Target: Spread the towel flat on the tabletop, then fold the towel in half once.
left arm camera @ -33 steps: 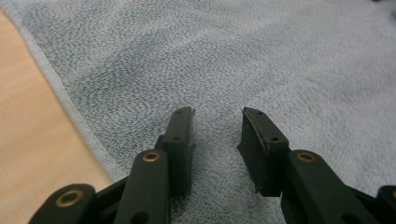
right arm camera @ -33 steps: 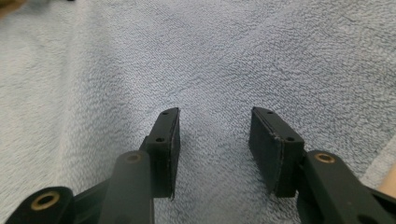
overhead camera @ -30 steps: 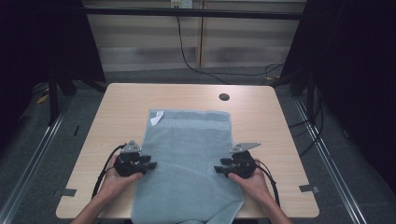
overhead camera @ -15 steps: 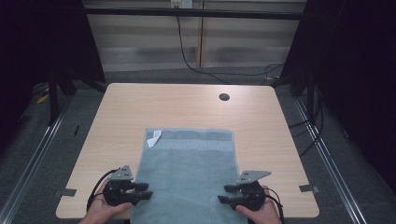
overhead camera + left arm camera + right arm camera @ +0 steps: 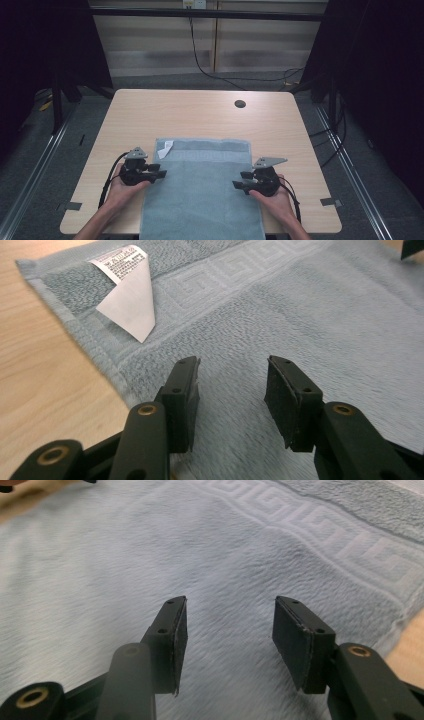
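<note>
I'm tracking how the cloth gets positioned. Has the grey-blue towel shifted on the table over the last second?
Yes. The grey-blue terry towel has slid toward the person: its far edge now lies farther from the dark round hole in the wooden table.

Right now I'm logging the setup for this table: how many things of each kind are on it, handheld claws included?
Towel, blue-grey, flat: 1
White label on the towel's far left corner: 1
Handheld claws, both open: 2, left claw and right claw
Total: 4
</note>
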Tool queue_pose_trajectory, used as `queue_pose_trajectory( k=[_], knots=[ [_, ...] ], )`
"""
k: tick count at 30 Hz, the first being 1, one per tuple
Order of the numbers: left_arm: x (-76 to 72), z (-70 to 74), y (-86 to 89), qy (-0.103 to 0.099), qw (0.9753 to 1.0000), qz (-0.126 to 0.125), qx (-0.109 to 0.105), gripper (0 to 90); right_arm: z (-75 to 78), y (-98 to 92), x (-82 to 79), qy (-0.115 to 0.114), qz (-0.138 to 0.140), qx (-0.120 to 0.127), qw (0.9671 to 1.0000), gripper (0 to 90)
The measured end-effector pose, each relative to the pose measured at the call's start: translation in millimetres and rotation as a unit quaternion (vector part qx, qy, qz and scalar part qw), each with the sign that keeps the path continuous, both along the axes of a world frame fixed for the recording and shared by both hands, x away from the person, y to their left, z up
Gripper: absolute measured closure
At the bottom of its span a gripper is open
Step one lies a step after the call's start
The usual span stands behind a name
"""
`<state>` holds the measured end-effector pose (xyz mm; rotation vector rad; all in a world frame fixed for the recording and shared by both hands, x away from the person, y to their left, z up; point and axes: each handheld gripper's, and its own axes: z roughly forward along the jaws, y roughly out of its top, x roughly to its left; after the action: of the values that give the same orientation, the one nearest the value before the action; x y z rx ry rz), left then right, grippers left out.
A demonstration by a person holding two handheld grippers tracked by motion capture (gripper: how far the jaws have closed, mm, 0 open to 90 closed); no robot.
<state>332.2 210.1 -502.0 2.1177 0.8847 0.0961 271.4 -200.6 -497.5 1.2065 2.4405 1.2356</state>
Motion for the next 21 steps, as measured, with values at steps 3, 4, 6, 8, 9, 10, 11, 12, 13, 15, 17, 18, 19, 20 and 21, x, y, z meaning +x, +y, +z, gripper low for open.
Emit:
queue_pose_trajectory(
  k=[3,4,6,8,9,10,11,12,13,15,17,18,19,20,21],
  knots=[
    [-7.3,-1.1,0.6,-0.01,0.9999,-0.004,0.0,56.4,-5.5,2.8,-0.7,-0.002,0.006,-0.021,0.9998,46.5],
    [-10.7,-1.7,1.0,-0.011,0.9999,-0.006,-0.003,56.4,-4.8,2.4,-3.1,0.0,0.006,-0.024,0.9997,46.4],
    [-17.4,-1.4,2.1,-0.009,0.9998,-0.014,-0.004,56.4,-5.6,0.8,-11.2,-0.002,0.002,-0.021,0.9998,46.4],
    [-24.5,-0.8,3.5,-0.002,0.9998,-0.02,-0.007,56.4,-6.2,-2.3,-21.3,-0.003,0.004,-0.015,0.9999,46.6],
    [-28.0,0.2,3.8,0.002,0.9997,-0.022,-0.004,56.5,-5.7,-2.8,-25.9,0.0,0.004,-0.014,0.9999,46.6],
    [-32.2,1.0,3.3,0.003,0.9996,-0.026,-0.001,56.6,-4.5,-2.9,-30.6,0.004,0.007,-0.017,0.9998,46.6],
    [-36.4,1.4,2.8,0.002,0.9995,-0.031,0.002,56.5,-3.5,-2.5,-35.3,0.01,0.009,-0.016,0.9998,46.6],
    [-38.8,2.1,3.2,0.004,0.9993,-0.036,0.003,56.5,-2.7,-2.2,-39.7,0.015,0.012,-0.016,0.9997,46.6],
    [-40.0,3.0,3.4,0.009,0.9991,-0.041,0.003,56.5,-2.1,-2.0,-42.4,0.016,0.016,-0.018,0.9996,46.6],
    [-38.7,5.2,4.5,0.006,0.9991,-0.04,0.006,55.8,-1.0,-3.3,-41.5,0.017,0.017,-0.012,0.9996,44.4],
    [-30.5,10.2,5.9,0.0,0.9996,-0.03,0.003,53.9,0.7,-6.0,-34.2,0.012,0.008,0.0,0.9999,40.8],
    [-24.9,14.2,6.3,-0.004,0.9998,-0.017,-0.007,52.2,3.1,-7.5,-29.4,0.005,-0.002,0.007,1.0,39.8],
    [-17.9,18.2,6.2,-0.005,0.9998,-0.013,-0.011,51.9,6.3,-9.0,-23.6,-0.001,-0.006,0.01,0.9999,39.7],
    [-11.1,21.2,5.1,-0.015,0.9998,-0.011,-0.007,51.6,10.0,-10.1,-17.0,-0.004,-0.01,0.008,0.9999,38.9],
    [-4.2,23.3,4.6,-0.02,0.9998,-0.003,-0.005,51.4,13.2,-12.1,-9.7,-0.011,-0.016,0.006,0.9998,38.4]
  ],
)
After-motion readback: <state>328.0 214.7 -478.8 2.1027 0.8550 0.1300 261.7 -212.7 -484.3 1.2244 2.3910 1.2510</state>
